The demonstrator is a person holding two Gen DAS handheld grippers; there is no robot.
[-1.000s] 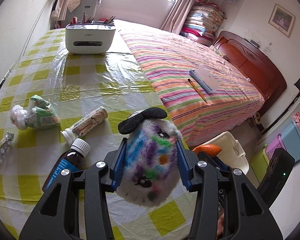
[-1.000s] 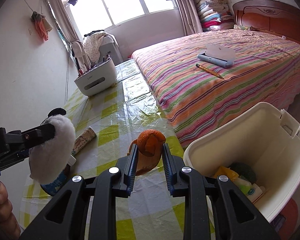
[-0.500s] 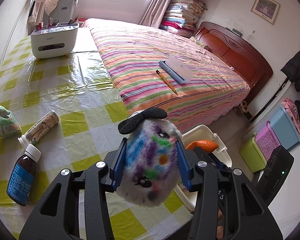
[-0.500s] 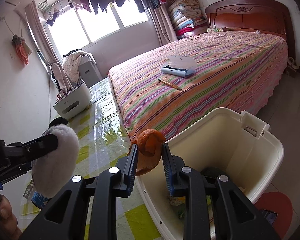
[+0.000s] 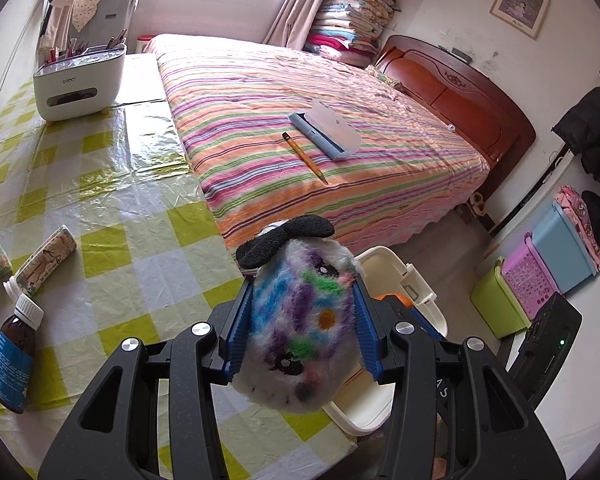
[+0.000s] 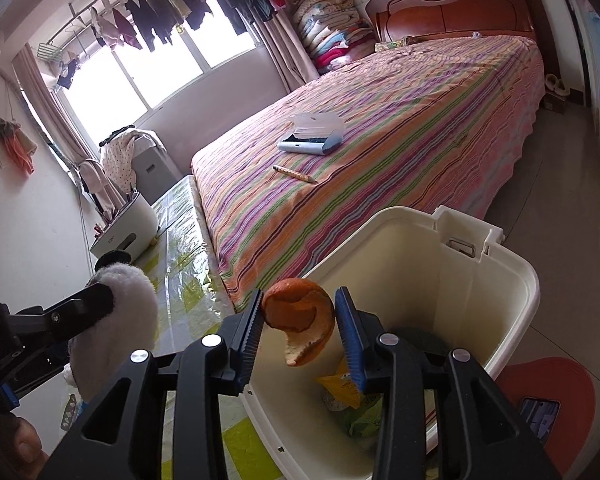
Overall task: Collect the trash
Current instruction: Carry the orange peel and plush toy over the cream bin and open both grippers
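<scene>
A striped bed (image 5: 320,128) fills the far side of the room, and against its near edge stands a table (image 5: 100,184) under a yellow-checked plastic cloth. Beside the table's corner, on the floor, sits a cream bin (image 6: 512,292), open at the top, with a yellow wrapper (image 6: 340,388) and other crumpled packaging at its bottom.

The right gripper (image 6: 300,332) is above the bin's near rim. An orange peel (image 6: 300,320) sits between its blue pads, directly over the bin's opening. The left pad meets the peel's edge; the right pad stands close to the peel, and whether it touches cannot be told, so the grip cannot be read for certain. The jaws stand moderately apart, about the width of the peel.

The left gripper (image 5: 302,328) is over the table's corner, just beside the bin, which shows behind and below it. Its jaws are spread wide and clamped on a fluffy toy (image 5: 300,320), white with blue, purple and green streaks and a black ear on top; both pads press into its sides. In the right wrist view the same toy (image 6: 116,312) shows as a white ball at the left, held level with the peel.

On the table to the left lie a brown bottle (image 5: 12,356) with a white cap and a slim printed tube (image 5: 44,260), both on their sides and well apart from either gripper. On the bed rest a blue case (image 5: 324,128) and a pencil (image 5: 304,158).
</scene>
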